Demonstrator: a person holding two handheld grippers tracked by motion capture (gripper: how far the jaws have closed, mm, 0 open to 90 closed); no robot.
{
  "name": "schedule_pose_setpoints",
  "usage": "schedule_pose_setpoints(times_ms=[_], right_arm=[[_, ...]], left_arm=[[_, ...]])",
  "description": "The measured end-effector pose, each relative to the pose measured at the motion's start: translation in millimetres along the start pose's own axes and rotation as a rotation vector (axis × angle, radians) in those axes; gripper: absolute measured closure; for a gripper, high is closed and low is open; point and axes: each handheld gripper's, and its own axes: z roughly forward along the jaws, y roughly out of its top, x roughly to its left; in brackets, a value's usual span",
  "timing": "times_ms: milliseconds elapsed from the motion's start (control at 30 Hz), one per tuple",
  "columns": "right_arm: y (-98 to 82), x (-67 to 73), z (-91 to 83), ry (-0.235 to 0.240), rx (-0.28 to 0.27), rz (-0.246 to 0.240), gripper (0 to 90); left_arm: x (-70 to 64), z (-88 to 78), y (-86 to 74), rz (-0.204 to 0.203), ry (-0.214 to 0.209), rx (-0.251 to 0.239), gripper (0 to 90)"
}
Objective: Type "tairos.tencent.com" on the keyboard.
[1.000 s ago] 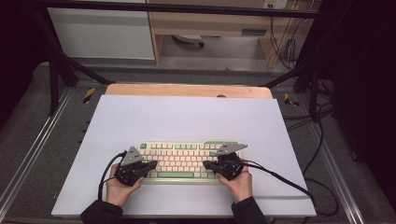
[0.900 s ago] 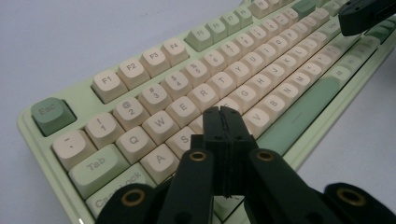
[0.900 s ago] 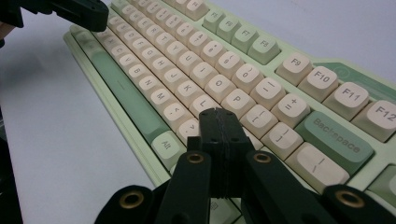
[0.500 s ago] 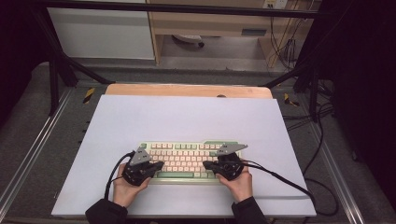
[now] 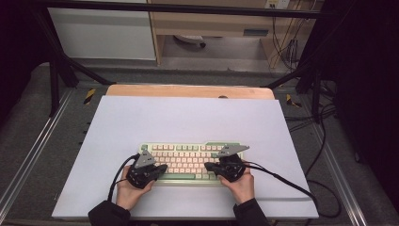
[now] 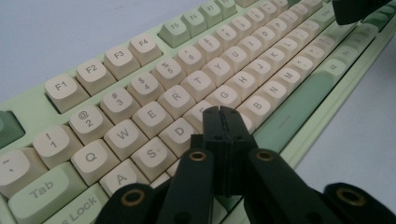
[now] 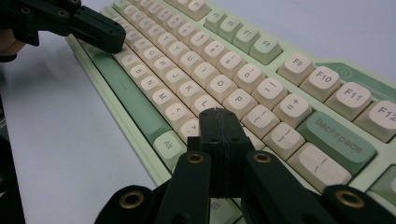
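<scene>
Both grippers are clenched with nothing between the jaws: the left gripper point(image 6: 223, 112) has its closed tips over the keyboard's point(image 5: 188, 160) home row near the F key point(image 6: 201, 112), and the right gripper point(image 7: 219, 114) hangs over the keys just right of L point(image 7: 204, 103). That pale green keyboard with cream keys lies on the white mat point(image 5: 188, 117), toward its near edge, between the person's two hands.

Keyboard point(image 5: 190, 160): matt plastic, smooth cream and green keycaps, pale green case. Left hand-held gripper point(image 6: 223, 122), right hand-held gripper point(image 7: 219, 125): matt black plastic, brass-coloured rivets. Surface point(image 5: 188, 117): smooth, matt pale cover; wooden edge behind.
</scene>
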Motion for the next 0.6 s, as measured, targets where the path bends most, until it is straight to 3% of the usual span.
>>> schedule_pose_setpoints(times_ms=[233, 600], right_arm=[[-0.3, -0.3, 0.8, -0.001, -0.001, -0.001, 90.0], [1.4, 0.4, -2.3, -0.005, -0.012, 0.002, 90.0]], left_arm=[[-0.2, 2.0, -1.3, 0.007, 0.001, 0.003, 89.9], [3.6, -12.1, -1.4, 0.001, -0.003, -0.025, 89.9]])
